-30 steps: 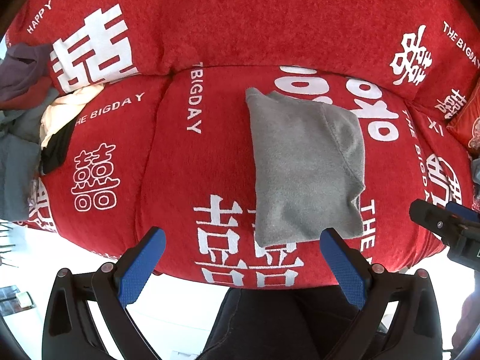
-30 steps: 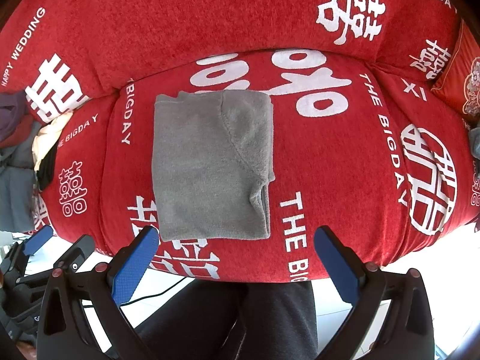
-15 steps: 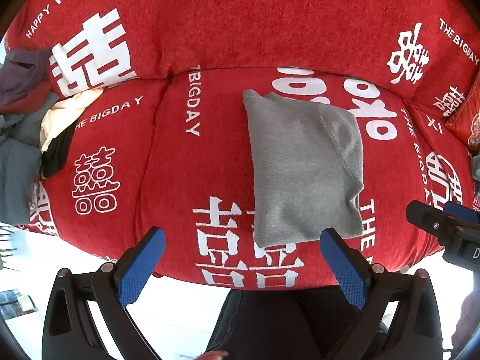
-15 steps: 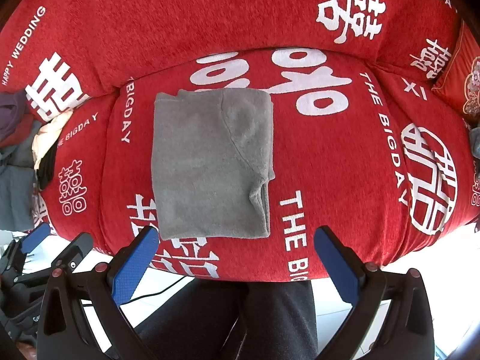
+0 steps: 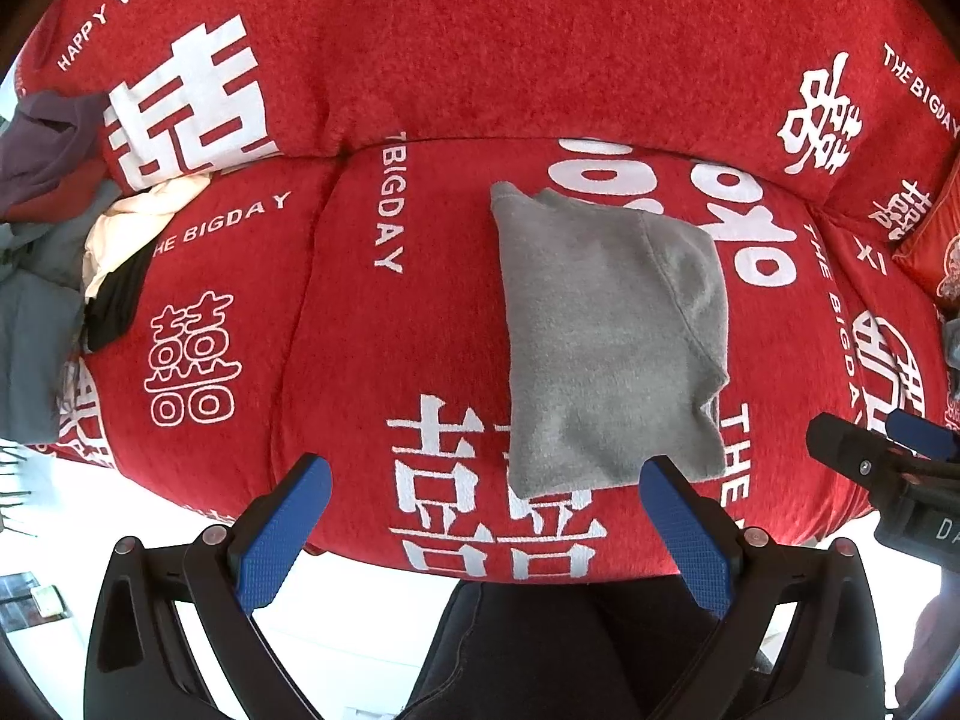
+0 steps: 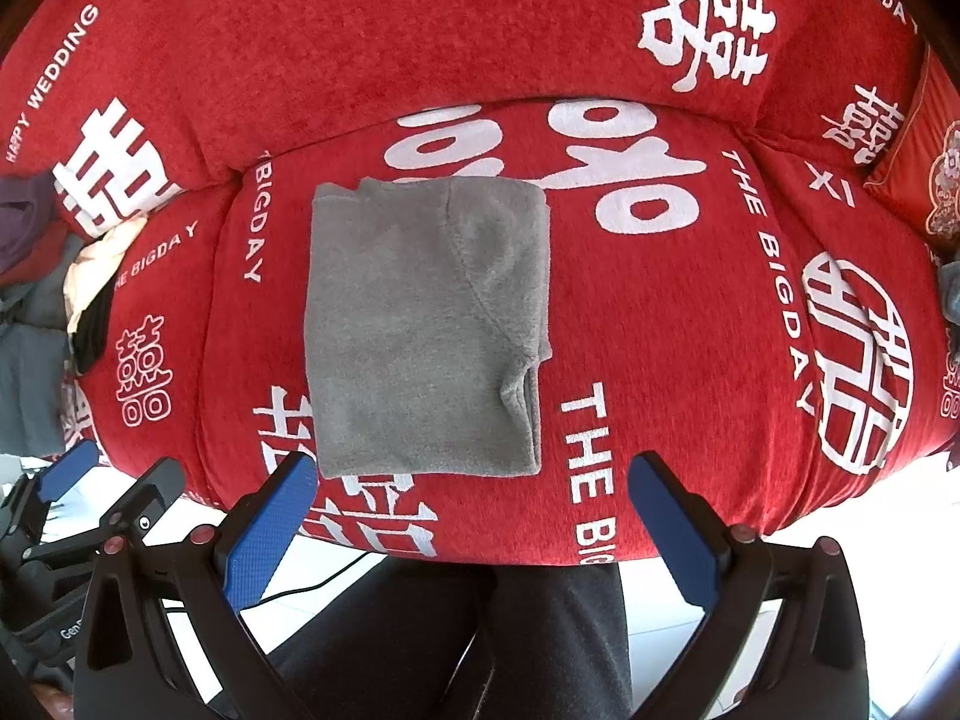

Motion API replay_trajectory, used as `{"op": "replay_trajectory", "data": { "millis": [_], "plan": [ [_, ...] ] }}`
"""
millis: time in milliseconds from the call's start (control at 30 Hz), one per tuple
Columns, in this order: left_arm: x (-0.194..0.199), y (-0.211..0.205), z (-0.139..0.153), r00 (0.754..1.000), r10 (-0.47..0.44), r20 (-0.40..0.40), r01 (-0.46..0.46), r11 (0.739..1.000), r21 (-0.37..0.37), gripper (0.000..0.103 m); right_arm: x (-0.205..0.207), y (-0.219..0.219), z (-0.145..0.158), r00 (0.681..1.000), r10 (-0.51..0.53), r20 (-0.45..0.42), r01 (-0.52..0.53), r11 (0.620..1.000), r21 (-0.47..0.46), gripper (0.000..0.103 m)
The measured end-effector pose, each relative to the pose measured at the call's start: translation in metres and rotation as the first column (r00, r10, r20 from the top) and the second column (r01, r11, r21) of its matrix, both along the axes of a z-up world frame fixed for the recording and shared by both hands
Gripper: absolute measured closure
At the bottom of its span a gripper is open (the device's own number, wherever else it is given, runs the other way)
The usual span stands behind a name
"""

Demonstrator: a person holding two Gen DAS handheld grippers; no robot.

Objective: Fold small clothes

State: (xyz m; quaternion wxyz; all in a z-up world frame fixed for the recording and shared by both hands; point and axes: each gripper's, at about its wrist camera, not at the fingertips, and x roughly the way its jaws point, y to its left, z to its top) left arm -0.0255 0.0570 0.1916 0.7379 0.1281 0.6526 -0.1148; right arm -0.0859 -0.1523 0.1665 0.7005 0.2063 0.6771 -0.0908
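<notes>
A grey garment (image 5: pixel 606 336) lies folded into a neat rectangle on the red sofa seat (image 5: pixel 360 360); it also shows in the right wrist view (image 6: pixel 420 330). My left gripper (image 5: pixel 486 516) is open and empty, held back from the seat's front edge just short of the garment's near edge. My right gripper (image 6: pixel 471 516) is open and empty, likewise held back in front of the garment. Neither touches the cloth. The right gripper also shows at the right edge of the left wrist view (image 5: pixel 882 456).
A pile of other clothes (image 5: pixel 54 252) lies at the sofa's left end, also in the right wrist view (image 6: pixel 48 288). A red cushion (image 6: pixel 936 180) sits at the far right. The sofa backrest (image 5: pixel 480 42) rises behind. The person's dark trousers (image 6: pixel 456 630) are below.
Both grippers have stayed open and almost still; the view shifts only very slightly. The folded grey garment has not moved.
</notes>
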Motion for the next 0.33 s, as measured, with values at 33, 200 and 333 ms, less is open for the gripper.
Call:
{"op": "replay_trajectory", "data": {
  "millis": [33,200,333],
  "plan": [
    [0.0002,-0.0002,0.0001,1.0,0.002,-0.001,-0.002,1.0,0.0,0.0,0.0008,0.0007,0.0004,1.0,0.004,0.001,-0.004,1.0,-0.001,0.0],
    [-0.0002,-0.0005,0.002,0.999,-0.011,0.041,0.01,1.0,0.02,0.0,0.0037,0.0051,0.002,1.0,0.02,0.006,-0.019,1.0,-0.014,0.0],
    [-0.0002,-0.0007,0.0023,0.999,-0.02,0.038,0.019,1.0,0.016,0.0,0.0046,0.0084,0.0033,1.0,0.024,0.01,-0.024,1.0,-0.017,0.0]
  ]
}}
